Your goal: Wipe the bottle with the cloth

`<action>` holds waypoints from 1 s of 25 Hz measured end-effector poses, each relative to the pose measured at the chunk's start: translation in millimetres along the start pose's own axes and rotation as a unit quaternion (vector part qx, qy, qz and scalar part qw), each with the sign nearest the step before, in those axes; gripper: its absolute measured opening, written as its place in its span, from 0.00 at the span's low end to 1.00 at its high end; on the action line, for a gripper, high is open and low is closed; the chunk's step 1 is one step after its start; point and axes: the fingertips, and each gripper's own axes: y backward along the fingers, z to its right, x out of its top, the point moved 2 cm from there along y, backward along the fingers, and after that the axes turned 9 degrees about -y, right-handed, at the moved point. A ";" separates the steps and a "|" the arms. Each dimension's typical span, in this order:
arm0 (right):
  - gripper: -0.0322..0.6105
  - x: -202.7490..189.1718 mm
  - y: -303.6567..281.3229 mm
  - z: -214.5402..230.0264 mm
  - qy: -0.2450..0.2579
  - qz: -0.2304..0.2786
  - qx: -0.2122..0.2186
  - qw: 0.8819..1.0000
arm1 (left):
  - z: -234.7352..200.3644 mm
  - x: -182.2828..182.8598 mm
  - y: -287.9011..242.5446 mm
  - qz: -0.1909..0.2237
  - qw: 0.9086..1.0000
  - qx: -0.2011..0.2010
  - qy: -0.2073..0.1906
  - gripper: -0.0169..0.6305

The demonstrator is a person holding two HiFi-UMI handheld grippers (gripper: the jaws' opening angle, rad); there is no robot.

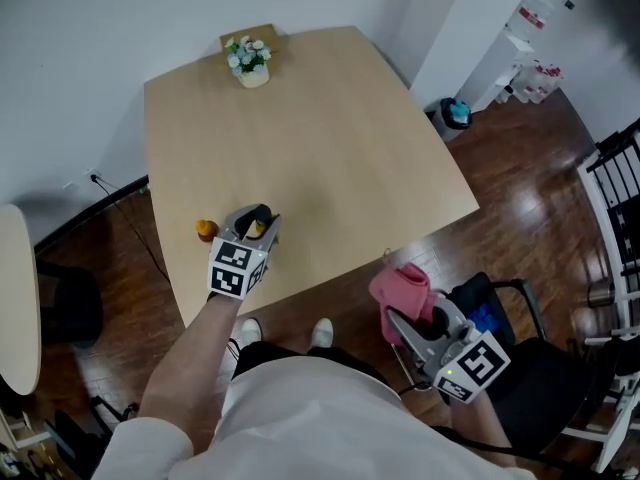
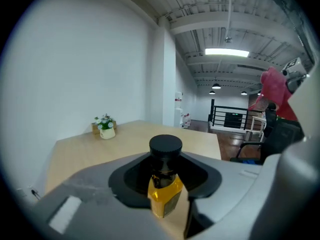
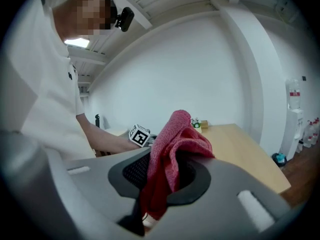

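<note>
A small bottle (image 2: 164, 186) of yellow liquid with a black cap stands upright between the jaws of my left gripper (image 2: 165, 199), which is shut on it. In the head view that gripper (image 1: 256, 222) holds the bottle (image 1: 256, 230) over the front left part of the wooden table (image 1: 330, 138). A pink-red cloth (image 3: 172, 149) hangs bunched from my right gripper (image 3: 160, 184), which is shut on it. In the head view the right gripper (image 1: 398, 318) and the cloth (image 1: 403, 288) are off the table, beyond its front edge and over the floor. The two grippers are well apart.
A small orange object (image 1: 206, 230) lies on the table just left of the bottle. A pot of flowers (image 1: 249, 60) stands at the far edge. A black chair (image 1: 525, 313) is beside my right gripper. A round table (image 1: 15, 298) is at the left.
</note>
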 end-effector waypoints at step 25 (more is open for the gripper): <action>0.17 75.5 -185.1 -74.6 0.080 0.019 0.104 0.991 | 10.0 102.2 125.0 0.071 0.989 -0.119 -0.052 0.27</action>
